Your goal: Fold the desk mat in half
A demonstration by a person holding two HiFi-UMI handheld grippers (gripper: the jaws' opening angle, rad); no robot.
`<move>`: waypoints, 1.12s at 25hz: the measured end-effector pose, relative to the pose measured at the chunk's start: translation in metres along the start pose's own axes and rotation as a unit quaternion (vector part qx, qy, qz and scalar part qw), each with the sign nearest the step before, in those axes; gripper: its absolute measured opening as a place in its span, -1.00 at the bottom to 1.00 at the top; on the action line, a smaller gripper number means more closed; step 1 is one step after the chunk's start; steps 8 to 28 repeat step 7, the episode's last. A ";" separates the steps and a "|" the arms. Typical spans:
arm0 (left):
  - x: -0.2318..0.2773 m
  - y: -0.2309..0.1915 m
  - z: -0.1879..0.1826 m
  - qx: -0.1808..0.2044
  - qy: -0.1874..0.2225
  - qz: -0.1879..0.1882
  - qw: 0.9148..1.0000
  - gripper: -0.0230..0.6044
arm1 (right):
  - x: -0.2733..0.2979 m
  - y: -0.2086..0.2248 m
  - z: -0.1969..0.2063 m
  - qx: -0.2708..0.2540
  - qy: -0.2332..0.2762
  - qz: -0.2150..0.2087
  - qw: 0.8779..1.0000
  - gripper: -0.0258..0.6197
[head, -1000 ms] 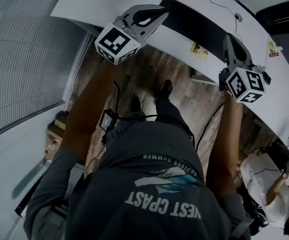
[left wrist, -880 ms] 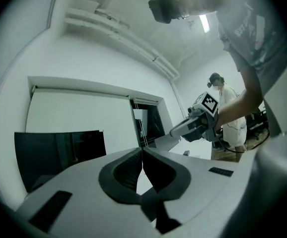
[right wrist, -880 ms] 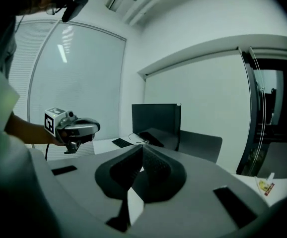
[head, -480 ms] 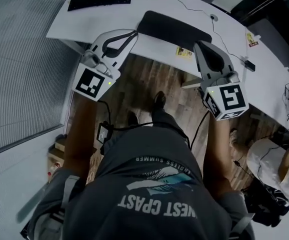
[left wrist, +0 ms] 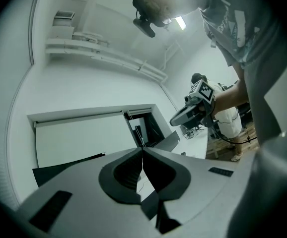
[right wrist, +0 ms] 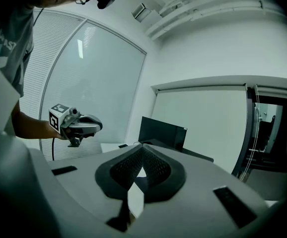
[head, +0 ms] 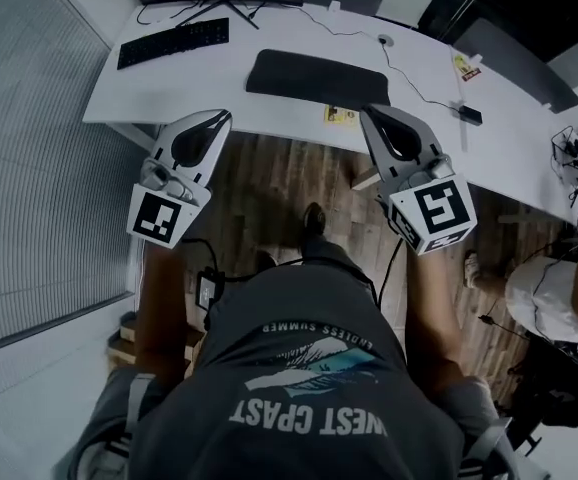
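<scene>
Left hand-held gripper (head: 223, 116) and right hand-held gripper (head: 367, 111) are both closed tight and empty, just off the desk's (head: 169, 88) near edge. The dark desk mat (head: 317, 78) lies beyond and between them, its long axis along that edge. The right one looks nearer.

White desk (head: 169, 88), wood floor (head: 269, 183), window blinds (head: 29, 178)

The right tool (right wrist: 142, 148) has its jaws pressed together, nothing between them. Beyond their tips a dark monitor (right wrist: 162, 131) stands on the white counter (right wrist: 109, 147). A hand holds the left tool (right wrist: 100, 126) above the counter's left side.
</scene>
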State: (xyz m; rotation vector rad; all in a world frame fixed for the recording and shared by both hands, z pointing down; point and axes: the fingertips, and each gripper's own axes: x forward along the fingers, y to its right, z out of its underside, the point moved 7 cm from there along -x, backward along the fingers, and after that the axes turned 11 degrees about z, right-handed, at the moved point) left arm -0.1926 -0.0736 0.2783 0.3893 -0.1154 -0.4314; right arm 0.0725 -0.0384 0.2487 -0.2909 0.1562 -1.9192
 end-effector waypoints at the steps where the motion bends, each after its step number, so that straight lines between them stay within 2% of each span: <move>1: -0.001 0.002 0.000 -0.004 0.001 -0.001 1.000 -0.86 | -0.003 0.000 0.001 0.001 -0.001 0.002 1.000 -0.84; 7: -0.005 0.017 -0.005 -0.006 0.000 0.002 1.000 -0.86 | -0.023 0.004 0.004 0.008 -0.007 0.011 1.000 -0.84; 28: -0.005 0.017 -0.005 -0.006 0.000 0.002 1.000 -0.86 | -0.023 0.004 0.004 0.008 -0.007 0.011 1.000 -0.84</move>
